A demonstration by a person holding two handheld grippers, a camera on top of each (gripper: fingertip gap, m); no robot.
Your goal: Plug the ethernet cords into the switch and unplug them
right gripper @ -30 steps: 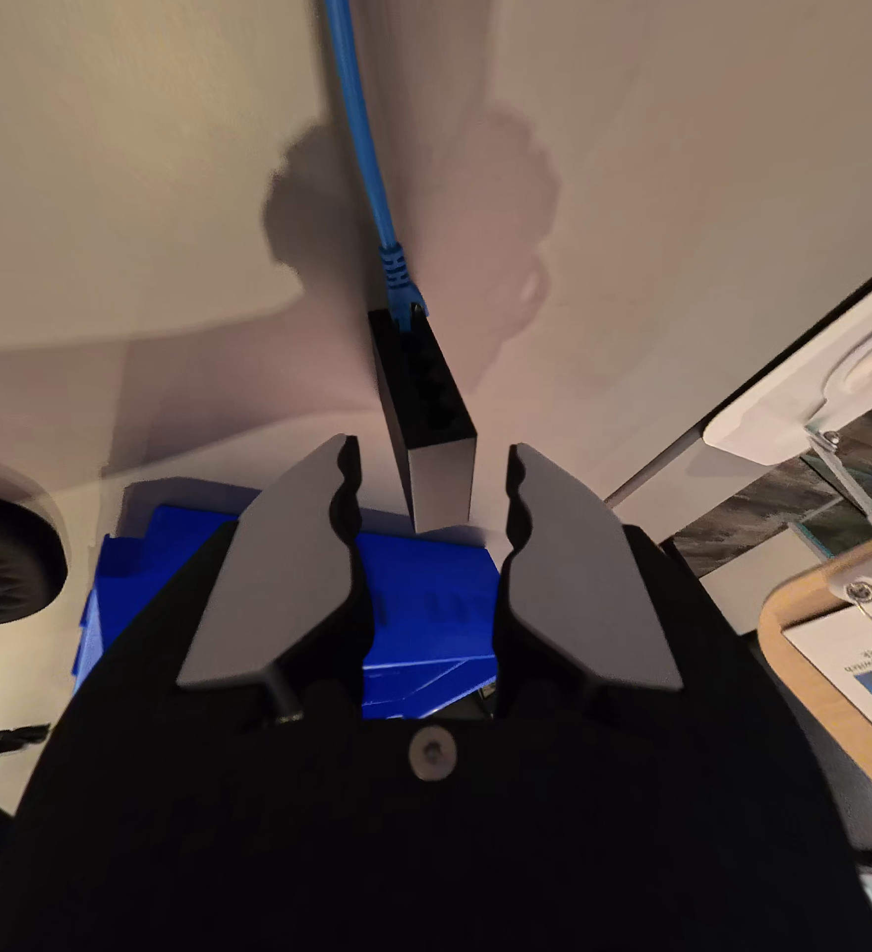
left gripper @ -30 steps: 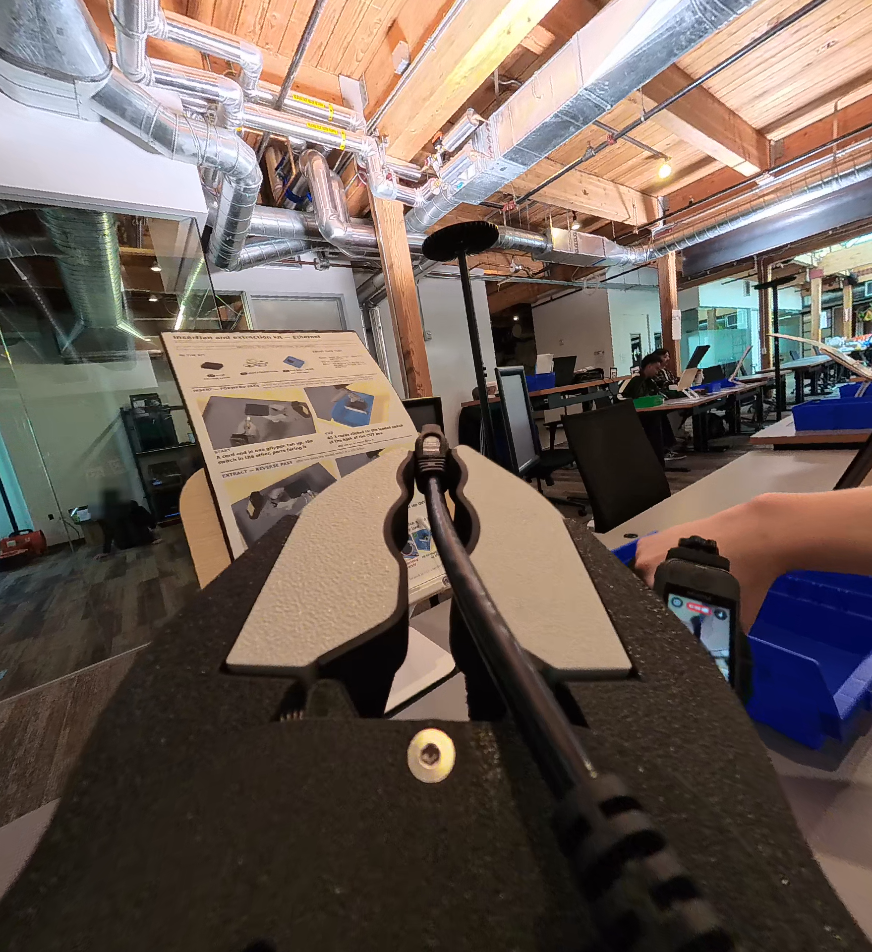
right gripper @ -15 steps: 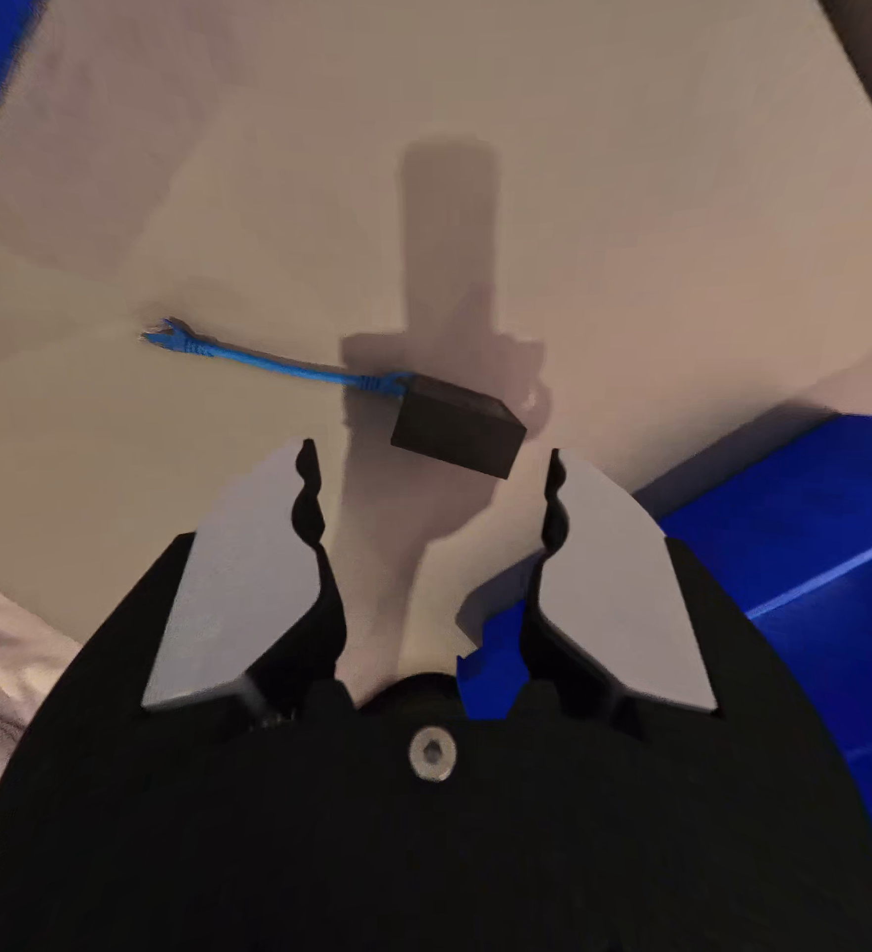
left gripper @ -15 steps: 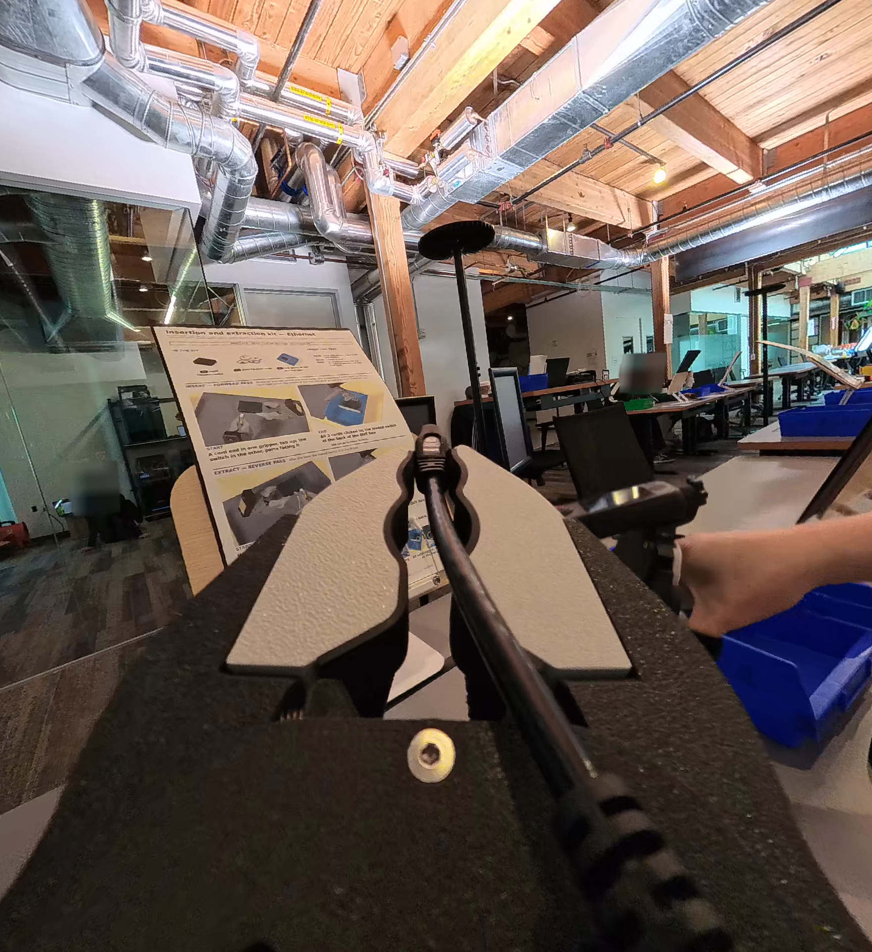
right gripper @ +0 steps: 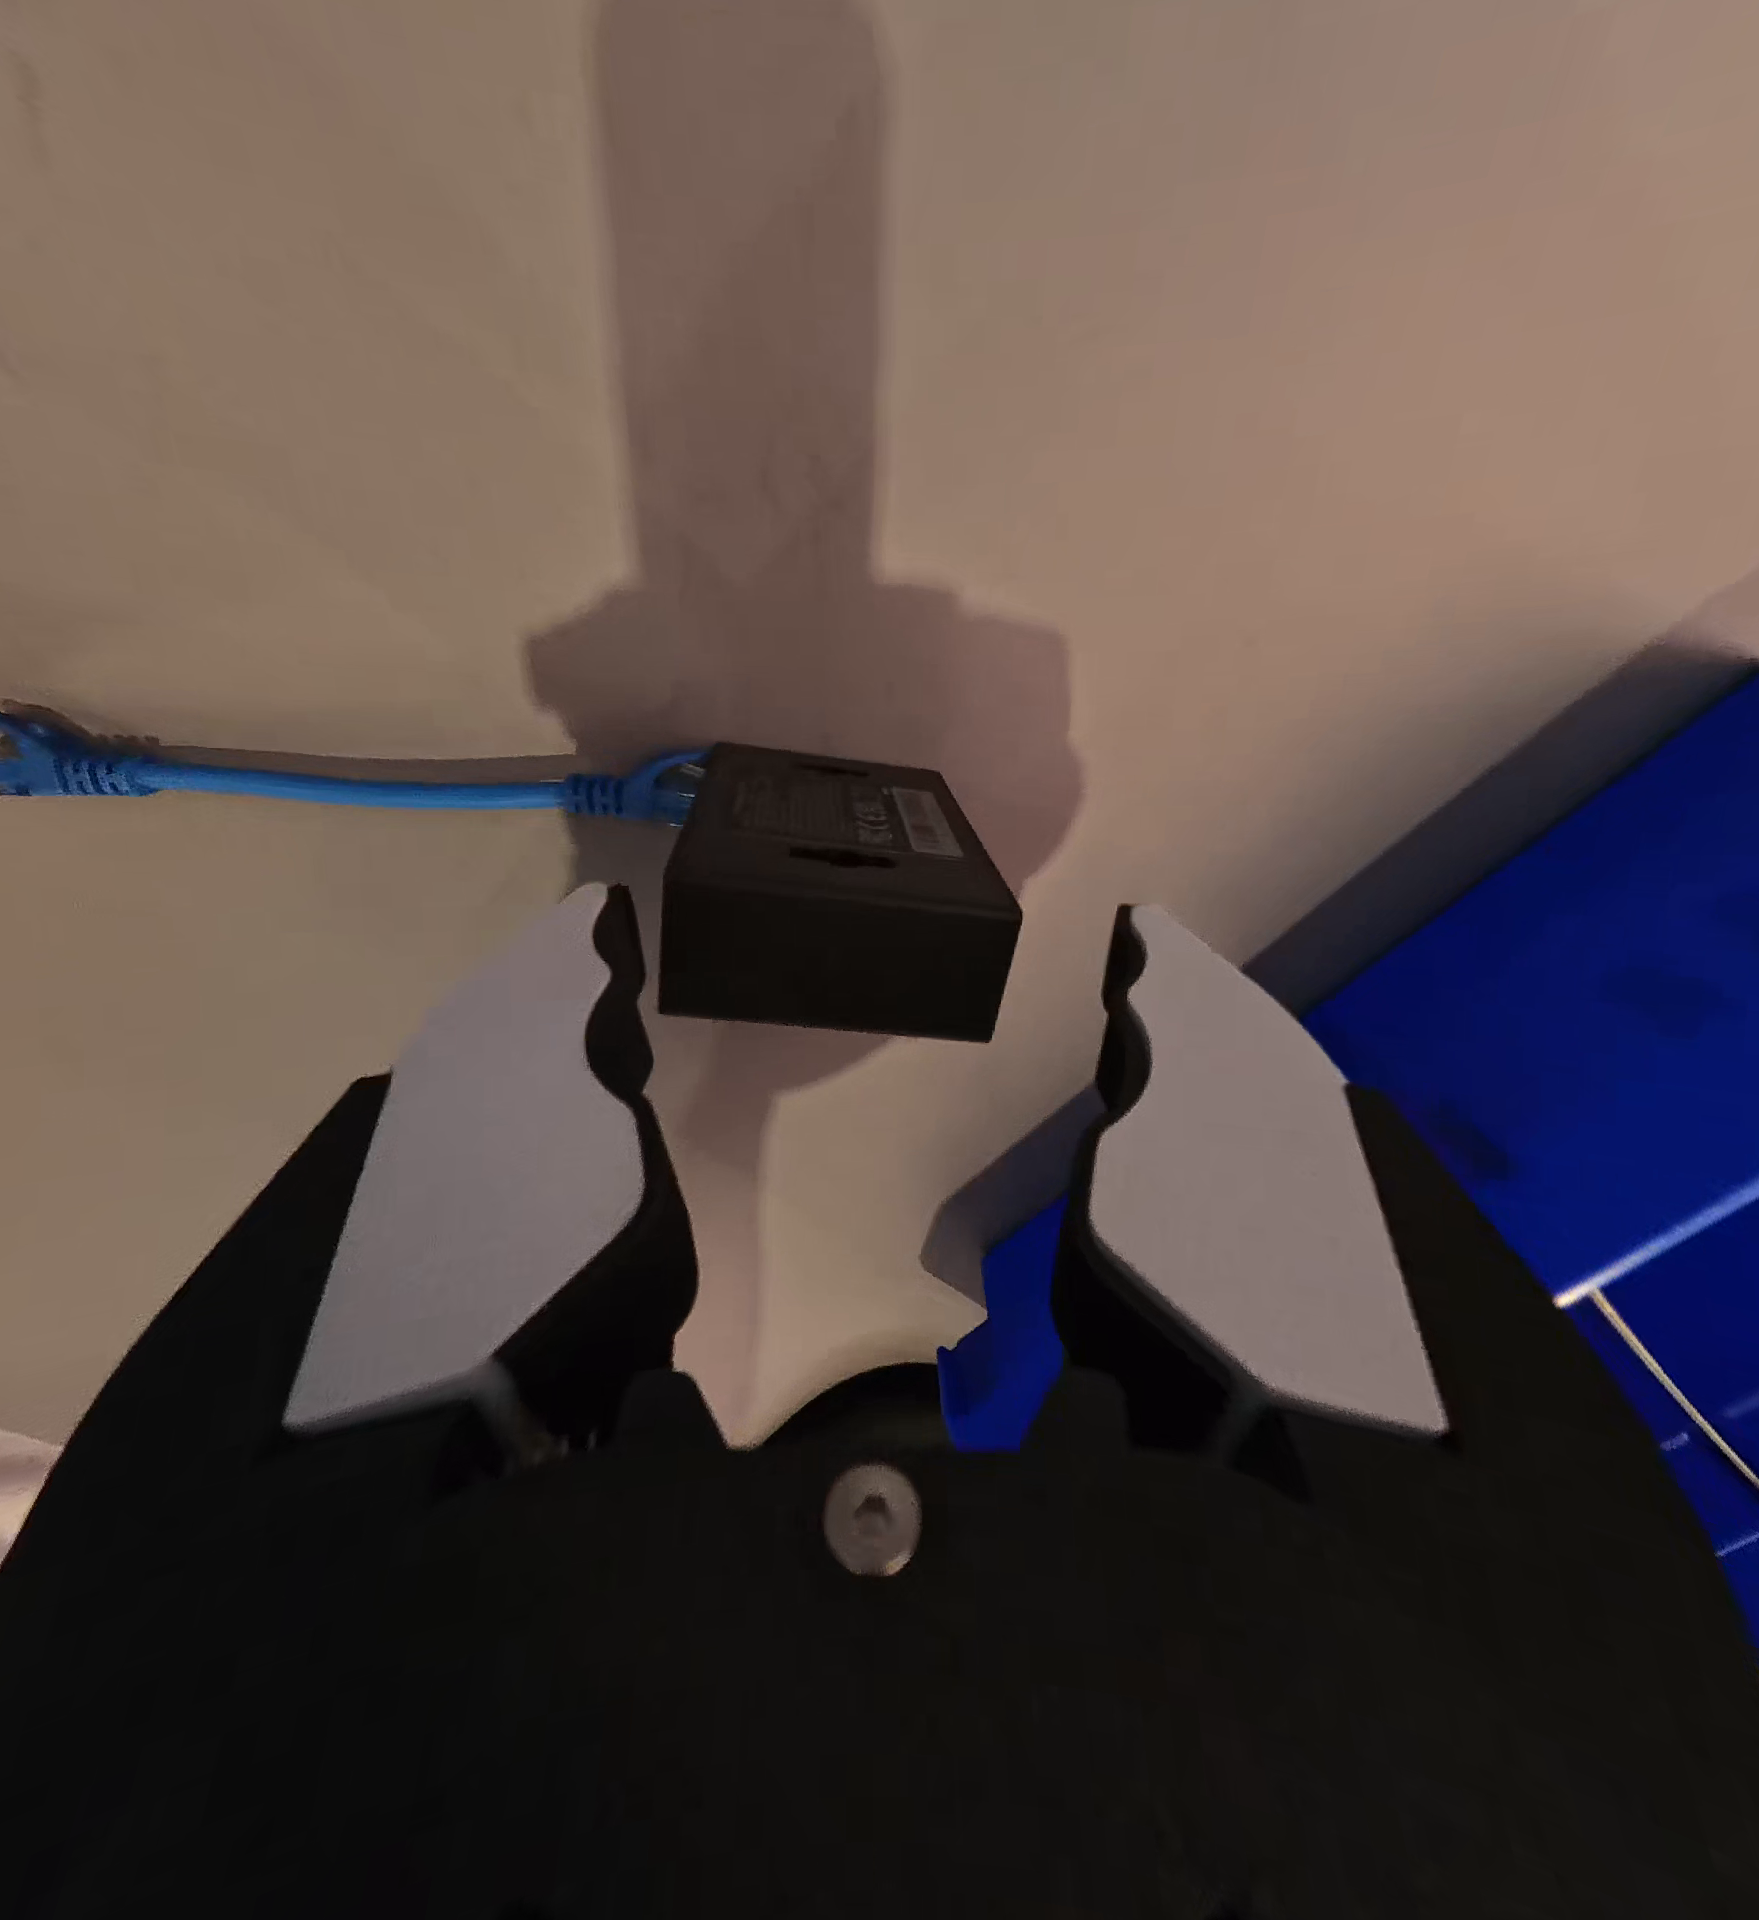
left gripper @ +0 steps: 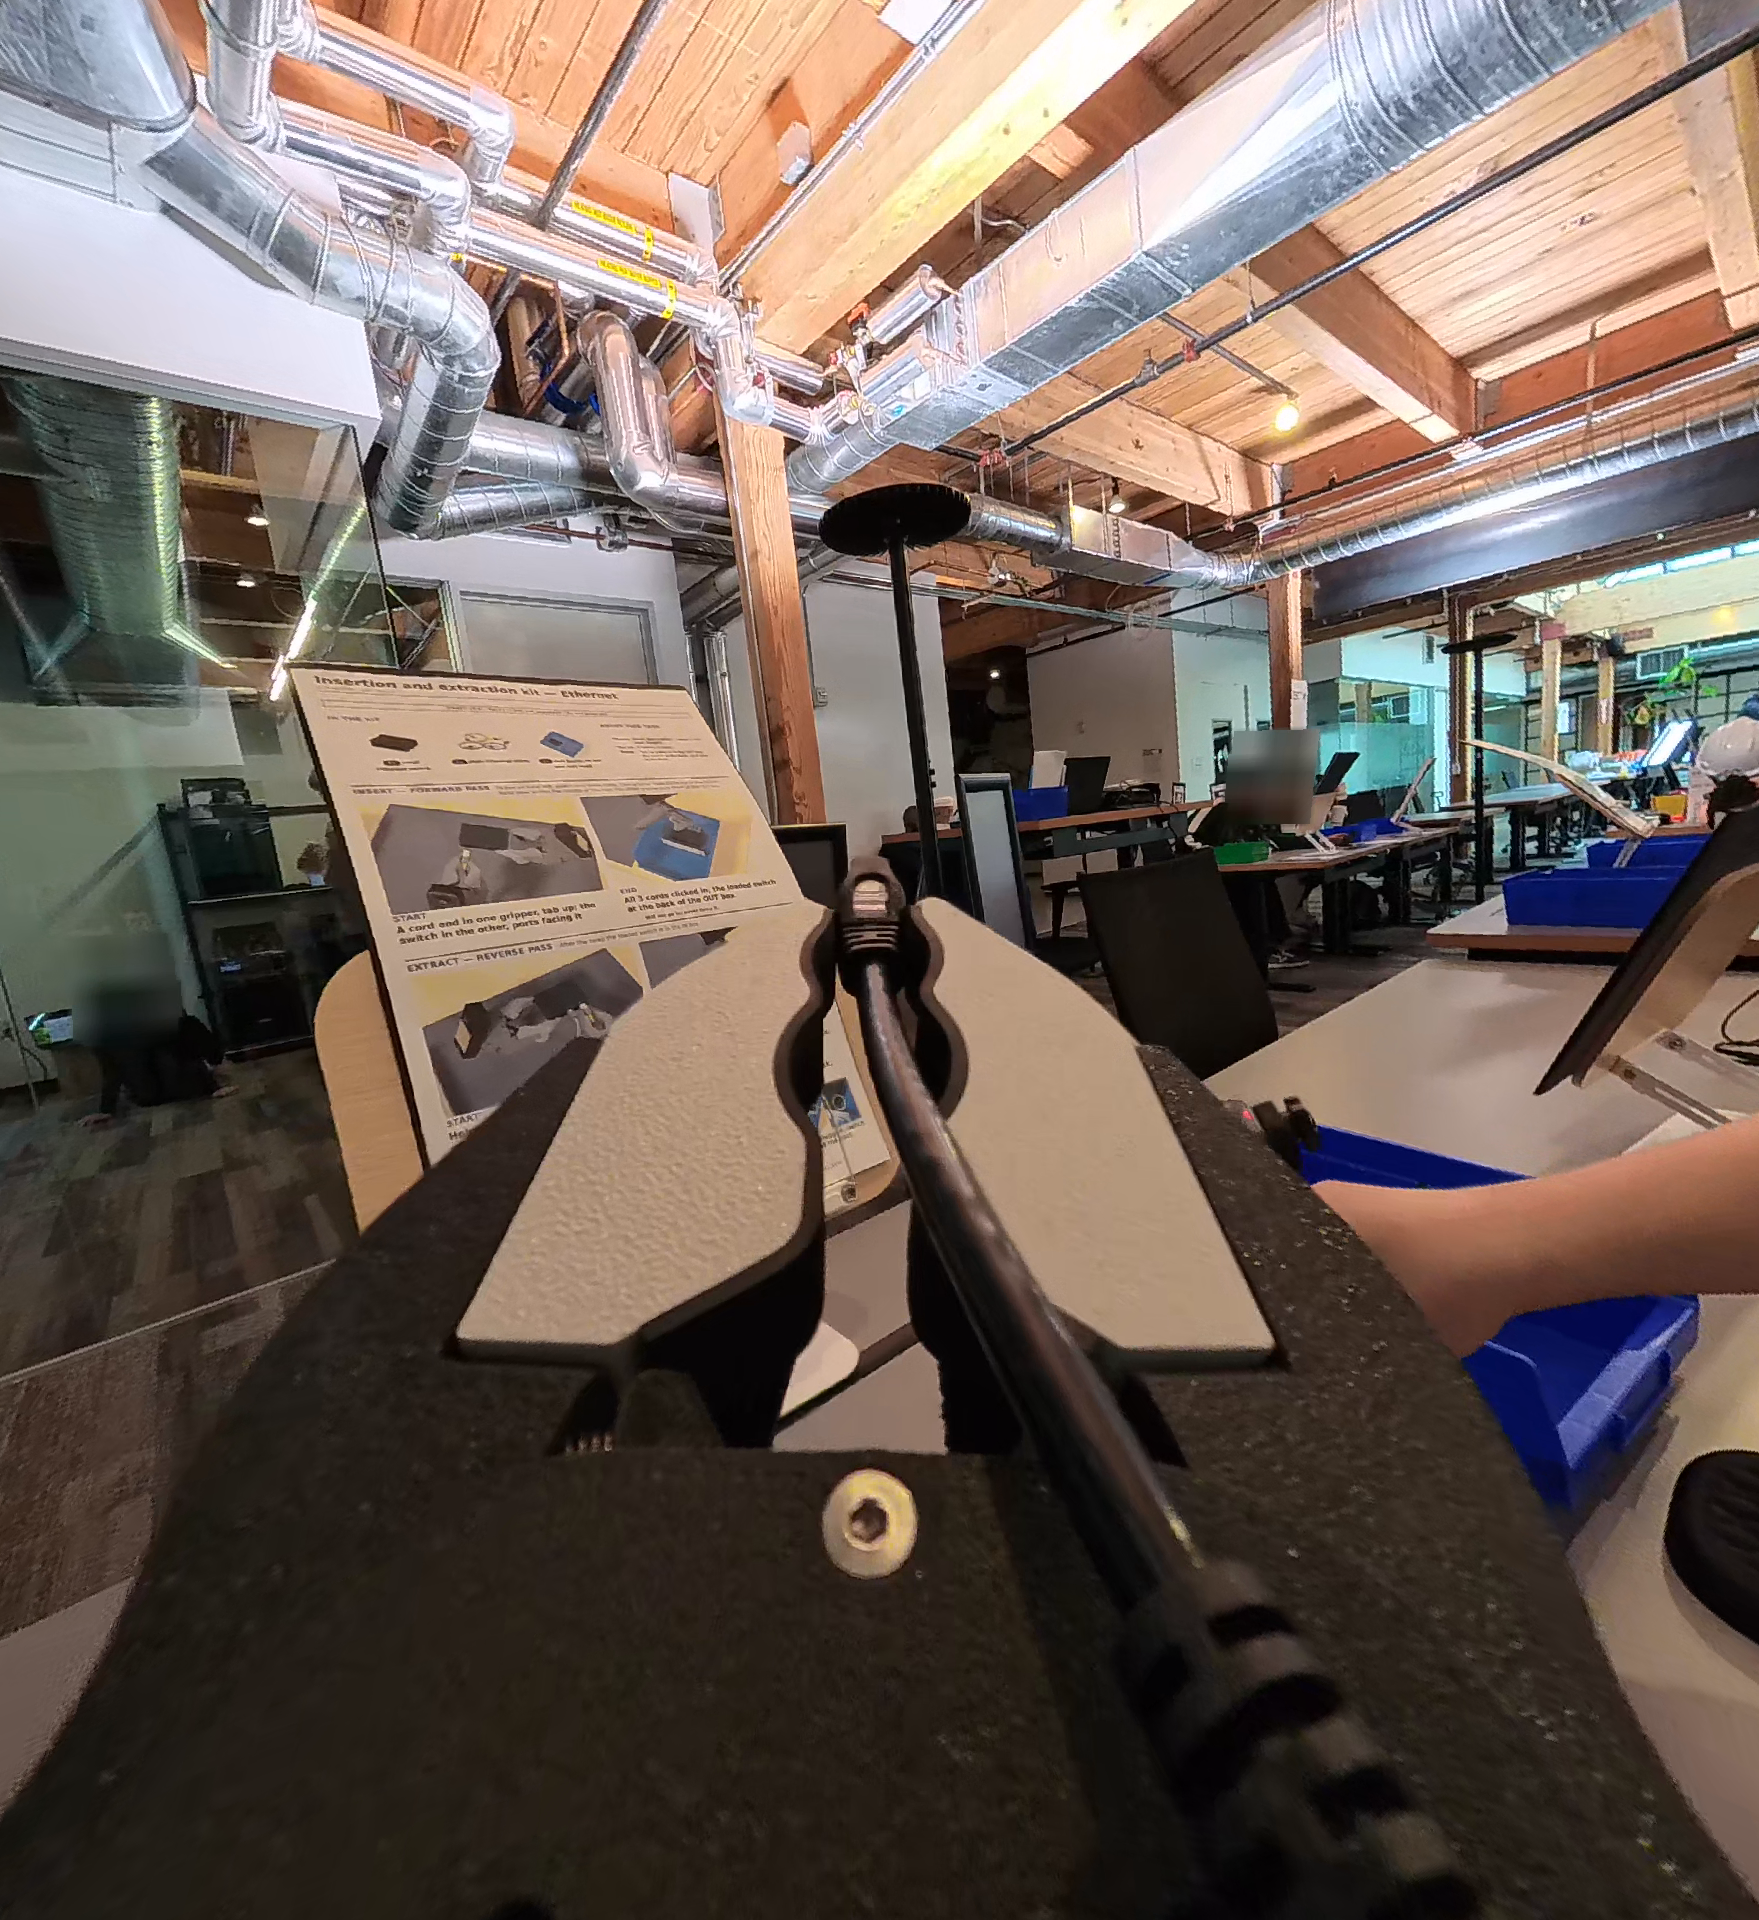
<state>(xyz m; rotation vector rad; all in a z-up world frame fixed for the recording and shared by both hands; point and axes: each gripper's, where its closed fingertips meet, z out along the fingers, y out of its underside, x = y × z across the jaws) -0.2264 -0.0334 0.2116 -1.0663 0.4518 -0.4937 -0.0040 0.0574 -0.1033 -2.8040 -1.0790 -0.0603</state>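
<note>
My left gripper (left gripper: 870, 920) is shut on a black ethernet cord (left gripper: 942, 1132). Its plug sticks out past the fingertips and the cord runs back over the gripper body. It is held up in the air, pointing across the room. My right gripper (right gripper: 864, 920) is open and empty, pointing down at the table. A small black switch (right gripper: 833, 894) lies on the table just beyond and between its fingertips. A blue ethernet cord (right gripper: 335, 781) is plugged into the switch's left side, with its free plug lying to the left.
A blue bin (right gripper: 1602, 1091) sits right of the switch; it also shows in the left wrist view (left gripper: 1571, 1361). A person's forearm (left gripper: 1602, 1216) reaches in from the right. An instruction board (left gripper: 563, 873) stands ahead on the white table (left gripper: 1457, 1049). My right fingertips sit around 40 cm from my left ones.
My right gripper has swung over the table and come closer to the switch, which now lies between its open fingertips. My left gripper still holds the black cord, nearly unmoved.
</note>
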